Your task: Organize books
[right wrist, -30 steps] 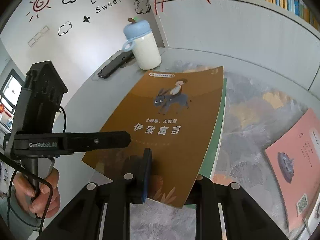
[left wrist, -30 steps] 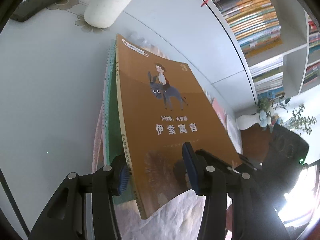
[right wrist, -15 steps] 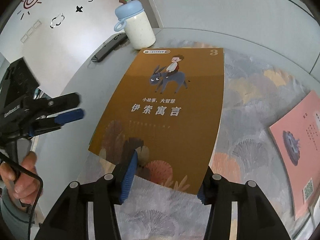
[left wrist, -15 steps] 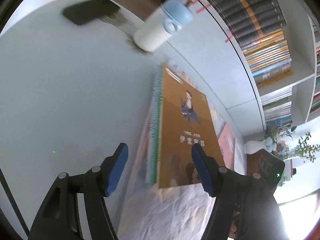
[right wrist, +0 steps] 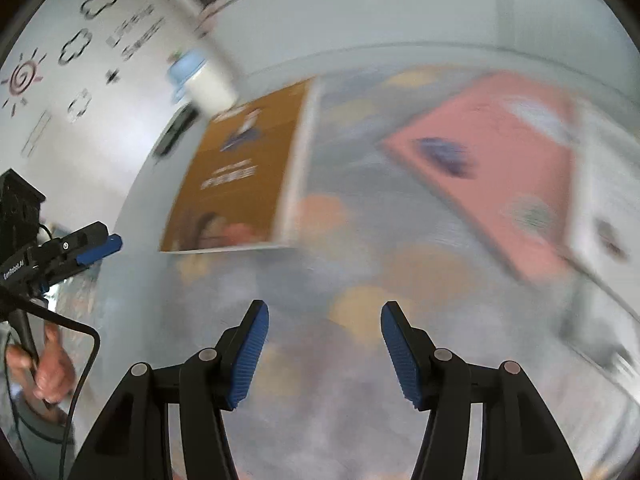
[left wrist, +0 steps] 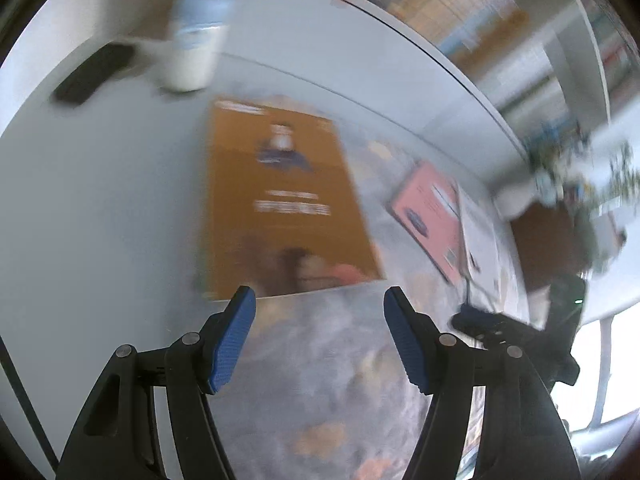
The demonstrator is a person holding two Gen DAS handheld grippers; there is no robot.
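An orange-brown book [left wrist: 280, 200] with a donkey picture lies flat on top of a stack on the table; it also shows in the right wrist view [right wrist: 240, 176]. A pink book [left wrist: 430, 216] lies to its right, also in the right wrist view [right wrist: 492, 184]. My left gripper [left wrist: 318, 340] is open and empty, just back from the orange book's near edge. My right gripper [right wrist: 322, 354] is open and empty above the patterned cloth [right wrist: 320, 272], between the two books. Both views are motion-blurred.
A white bottle with a blue lid [left wrist: 196, 48] and a dark phone [left wrist: 94, 74] stand at the table's far left. A white sheet or book [right wrist: 604, 208] lies beside the pink book. Bookshelves [left wrist: 480, 12] and a plant vase [left wrist: 560, 176] lie beyond.
Both grippers have let go of the orange book and opened. It now lies flat on the stack. Both grippers have drawn back, the right one swinging right toward the pink book.
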